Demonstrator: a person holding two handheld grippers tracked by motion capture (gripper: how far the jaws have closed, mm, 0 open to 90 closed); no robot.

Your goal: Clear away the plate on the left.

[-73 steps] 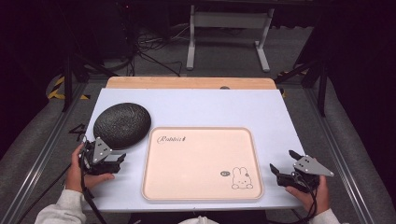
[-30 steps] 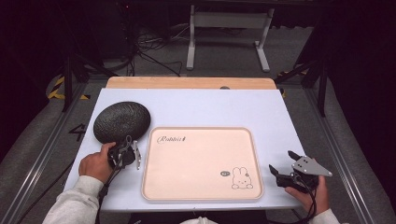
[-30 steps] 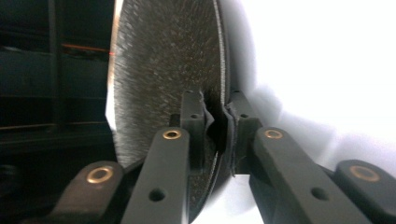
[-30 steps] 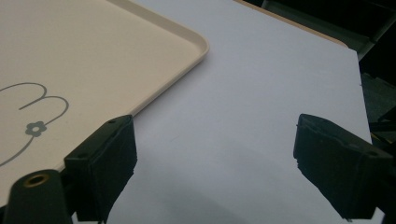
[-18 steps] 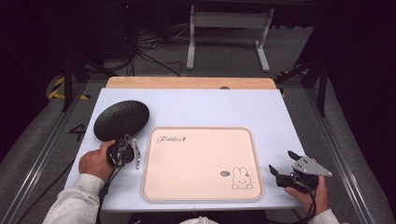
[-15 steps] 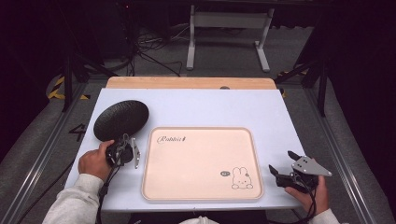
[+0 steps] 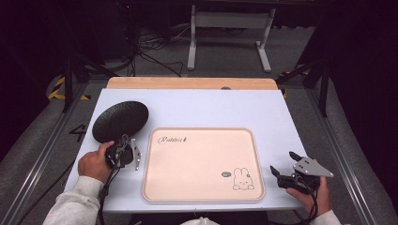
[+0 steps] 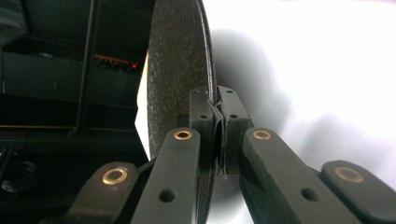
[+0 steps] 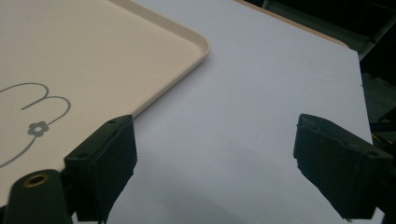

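Observation:
A round black textured plate point(image 7: 120, 121) sits at the left of the white table, left of the beige tray point(image 7: 202, 161). My left gripper point(image 7: 123, 140) is shut on the plate's near rim. In the left gripper view the plate point(image 8: 177, 70) shows edge-on, its thin rim pinched between the left gripper's point(image 8: 218, 121) pads, and it looks tipped up off the table. My right gripper point(image 7: 282, 164) rests to the right of the tray, open. In the right gripper view the right gripper point(image 9: 215, 158) has only bare table between its pads, and the tray's corner point(image 9: 93, 56) lies to the left.
The tray carries a rabbit drawing point(image 7: 241, 180) and some lettering. A wooden strip point(image 7: 187, 83) runs along the table's far edge. Beyond it are a dark floor with cables and a stand's metal legs point(image 7: 230, 21).
My left hand came in from the table's left edge to the plate's near rim and shut on it. The plate has since tipped and shifted slightly. The right gripper has stayed put.

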